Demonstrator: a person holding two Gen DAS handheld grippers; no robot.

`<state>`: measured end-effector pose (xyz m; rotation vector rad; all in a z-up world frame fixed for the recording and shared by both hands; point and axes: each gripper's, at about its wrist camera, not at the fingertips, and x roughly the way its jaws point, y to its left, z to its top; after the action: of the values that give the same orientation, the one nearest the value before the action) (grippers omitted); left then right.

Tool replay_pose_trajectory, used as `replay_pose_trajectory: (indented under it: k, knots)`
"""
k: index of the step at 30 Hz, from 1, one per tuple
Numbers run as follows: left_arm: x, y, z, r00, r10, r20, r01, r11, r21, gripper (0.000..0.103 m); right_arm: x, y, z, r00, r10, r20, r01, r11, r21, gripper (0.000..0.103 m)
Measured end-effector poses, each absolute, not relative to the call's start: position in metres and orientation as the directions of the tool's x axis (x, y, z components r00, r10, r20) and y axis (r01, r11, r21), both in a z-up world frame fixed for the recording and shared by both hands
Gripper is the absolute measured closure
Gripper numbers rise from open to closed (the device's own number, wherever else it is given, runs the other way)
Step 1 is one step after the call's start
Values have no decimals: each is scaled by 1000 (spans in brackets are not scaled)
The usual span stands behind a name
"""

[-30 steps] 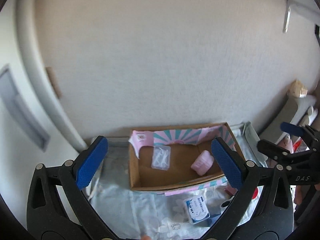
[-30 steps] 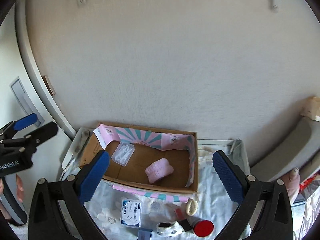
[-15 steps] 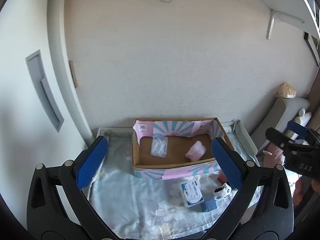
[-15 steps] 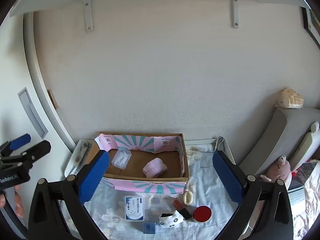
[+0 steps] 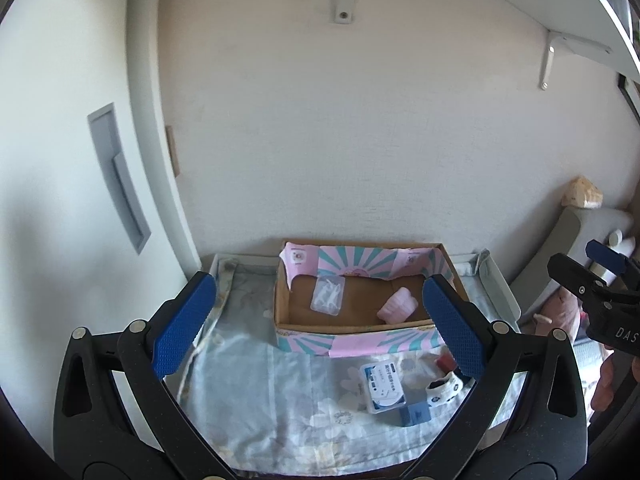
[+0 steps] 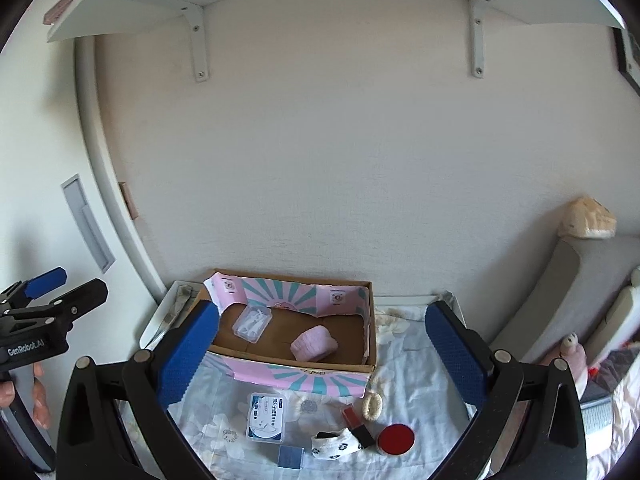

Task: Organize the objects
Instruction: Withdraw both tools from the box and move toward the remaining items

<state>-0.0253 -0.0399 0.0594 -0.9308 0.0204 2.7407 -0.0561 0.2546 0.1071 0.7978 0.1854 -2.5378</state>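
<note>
The box (image 6: 296,328) is sitting against the wall at the back of the cloth-covered table (image 5: 256,392), already holding a clear case (image 6: 253,322) at its left and a pink bundle (image 6: 314,344) toward its right. In front of it, loose on the cloth, are lying a white-and-blue packet (image 6: 267,422), a small blue cube (image 6: 291,457), a patterned sock (image 6: 334,445), a red stick (image 6: 357,426), a cream ring (image 6: 372,406) and a red disc (image 6: 396,439).

Over the last second both cameras have been pulling up and back: the box is looking smaller and lower, and the shelf brackets (image 6: 196,36) are now showing. That reads as a retreat after a drop, so the next pick is probably being lined up among the loose items.

The left gripper (image 5: 320,324) and right gripper (image 6: 320,354) are both hanging well above the table, fingers spread wide and carrying nothing.
</note>
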Motion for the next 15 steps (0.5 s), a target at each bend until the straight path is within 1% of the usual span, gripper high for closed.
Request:
replay_pose_trajectory:
  k: [8, 15]
  knots:
    - [-10, -20, 60, -774, 179, -607, -164, -983, -82, 0, -65, 283, 122, -694, -472, -543, 569, -822, -13, 0]
    - [1, 12, 29, -726, 158, -669, -125, -987, -97, 0, -83, 312, 103, -638, -520, -568, 642, -766, -20, 0]
